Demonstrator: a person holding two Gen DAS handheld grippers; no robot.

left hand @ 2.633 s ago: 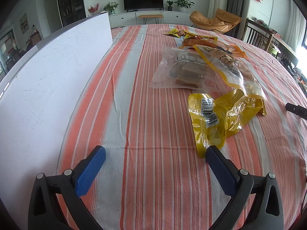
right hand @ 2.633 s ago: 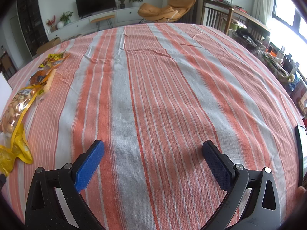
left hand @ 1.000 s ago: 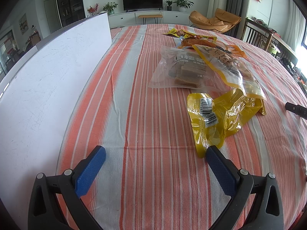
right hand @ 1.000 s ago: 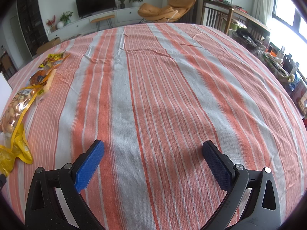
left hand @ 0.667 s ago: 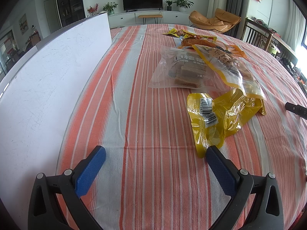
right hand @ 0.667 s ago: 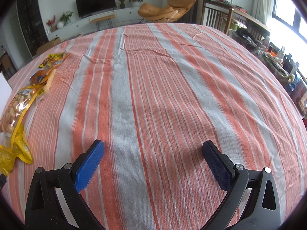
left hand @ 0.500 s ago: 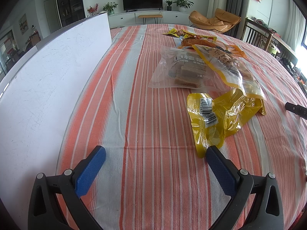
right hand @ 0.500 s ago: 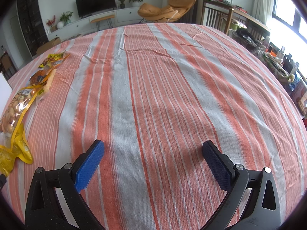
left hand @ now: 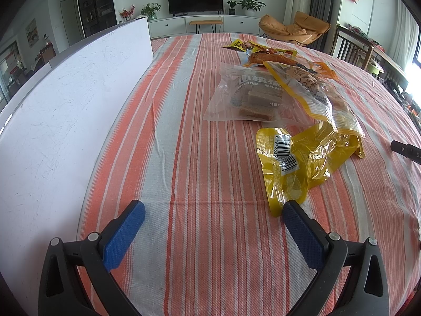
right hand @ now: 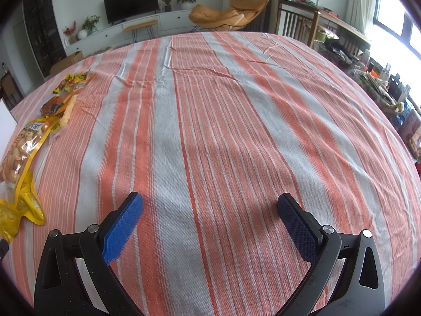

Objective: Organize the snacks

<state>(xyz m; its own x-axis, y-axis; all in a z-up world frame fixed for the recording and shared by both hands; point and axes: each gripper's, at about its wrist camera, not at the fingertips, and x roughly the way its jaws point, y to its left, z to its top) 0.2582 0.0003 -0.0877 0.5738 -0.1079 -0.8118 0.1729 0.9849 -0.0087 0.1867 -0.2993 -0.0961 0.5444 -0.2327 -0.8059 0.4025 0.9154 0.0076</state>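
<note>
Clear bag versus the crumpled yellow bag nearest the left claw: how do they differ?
The clear bag lies flat and shows brown blocks inside; the yellow bag is crumpled and shows a barcode. The clear bag lies farther from the left claw, the yellow bag just ahead of it. Both rest on the striped cloth.

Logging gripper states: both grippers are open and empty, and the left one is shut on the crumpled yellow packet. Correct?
Not quite. In the left wrist view the left gripper is open; the crumpled yellow packet lies on the striped tablecloth by its right finger, ungripped. The right gripper is open and empty.
</note>
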